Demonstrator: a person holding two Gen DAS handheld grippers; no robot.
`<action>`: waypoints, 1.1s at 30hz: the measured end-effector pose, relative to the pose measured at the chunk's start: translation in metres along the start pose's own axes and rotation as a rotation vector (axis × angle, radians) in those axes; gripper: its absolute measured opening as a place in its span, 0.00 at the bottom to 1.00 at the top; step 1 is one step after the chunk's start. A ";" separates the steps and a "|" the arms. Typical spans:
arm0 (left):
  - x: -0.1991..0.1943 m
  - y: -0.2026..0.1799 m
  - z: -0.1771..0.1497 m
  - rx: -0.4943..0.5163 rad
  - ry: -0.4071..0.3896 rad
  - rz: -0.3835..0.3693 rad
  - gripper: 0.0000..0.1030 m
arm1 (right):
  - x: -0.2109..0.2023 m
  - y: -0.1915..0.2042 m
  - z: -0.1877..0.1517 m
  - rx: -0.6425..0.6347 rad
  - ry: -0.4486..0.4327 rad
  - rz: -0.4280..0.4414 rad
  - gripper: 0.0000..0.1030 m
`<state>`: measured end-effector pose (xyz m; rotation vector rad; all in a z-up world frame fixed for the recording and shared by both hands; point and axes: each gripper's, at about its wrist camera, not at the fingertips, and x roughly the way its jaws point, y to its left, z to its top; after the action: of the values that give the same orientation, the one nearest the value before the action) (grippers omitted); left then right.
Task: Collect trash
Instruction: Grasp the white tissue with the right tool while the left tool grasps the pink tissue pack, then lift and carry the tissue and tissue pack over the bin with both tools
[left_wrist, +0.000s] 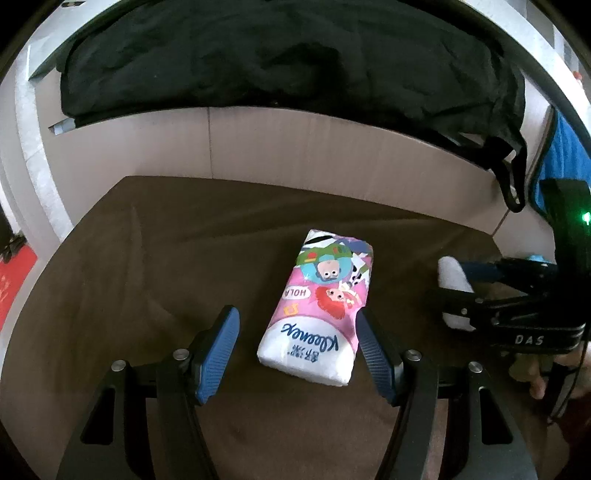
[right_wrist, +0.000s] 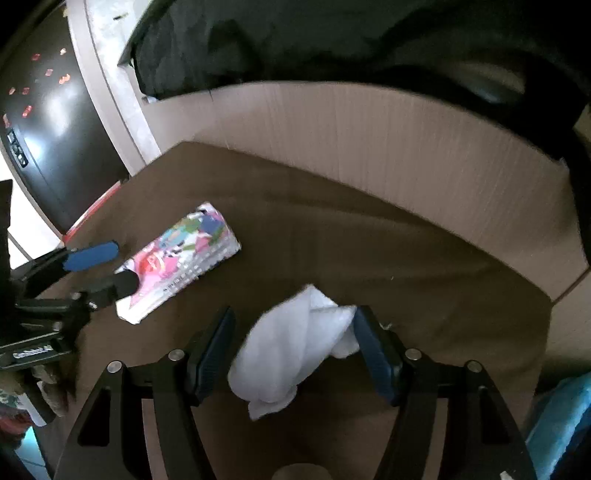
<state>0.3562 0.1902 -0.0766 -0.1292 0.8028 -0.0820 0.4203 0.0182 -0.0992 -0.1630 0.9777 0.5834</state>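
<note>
— Blue fingertips (left_wrist: 216, 356) are filling the bottom of the left wrist view. What is the left gripper (left_wrist: 295, 354) doing?

— It is standing wide open, jaws spread to either side of a tissue pack (left_wrist: 319, 306) that is lying flat on the brown table (left_wrist: 147, 258). The pack's near end is sitting between the two pads, with the right pad just beside its edge (touching or not, I cannot tell).

— And the crumpled white tissue?

— In the right wrist view the white tissue (right_wrist: 291, 354) is lying between the spread jaws of the right gripper (right_wrist: 293, 354), which is also standing open. The tissue's upper end is pressing against, or sitting just beside, the right-hand pad at about three o'clock; a gap is showing on the left side.

— Where is the pack from there?

— Around ten o'clock, with the left gripper reaching in from nine o'clock at its near end. From the left wrist view, the right gripper (left_wrist: 458, 295) is coming in at three o'clock, with the tissue (left_wrist: 452, 277) showing at its tips.

— Anything behind?

— A black bag (left_wrist: 277, 62) is draping over a pale panel (left_wrist: 295, 144) at twelve o'clock.
</note>
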 end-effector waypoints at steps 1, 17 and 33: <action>0.001 0.000 0.001 0.003 -0.001 -0.007 0.64 | -0.001 0.001 -0.001 -0.008 -0.007 -0.014 0.54; 0.040 -0.017 0.022 0.013 0.080 -0.057 0.64 | -0.025 -0.002 -0.013 -0.075 -0.055 -0.028 0.21; 0.011 -0.020 0.012 -0.034 0.054 0.020 0.48 | -0.056 -0.028 -0.036 -0.010 -0.110 -0.008 0.20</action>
<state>0.3720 0.1705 -0.0727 -0.1516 0.8599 -0.0536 0.3852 -0.0409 -0.0774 -0.1425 0.8674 0.5837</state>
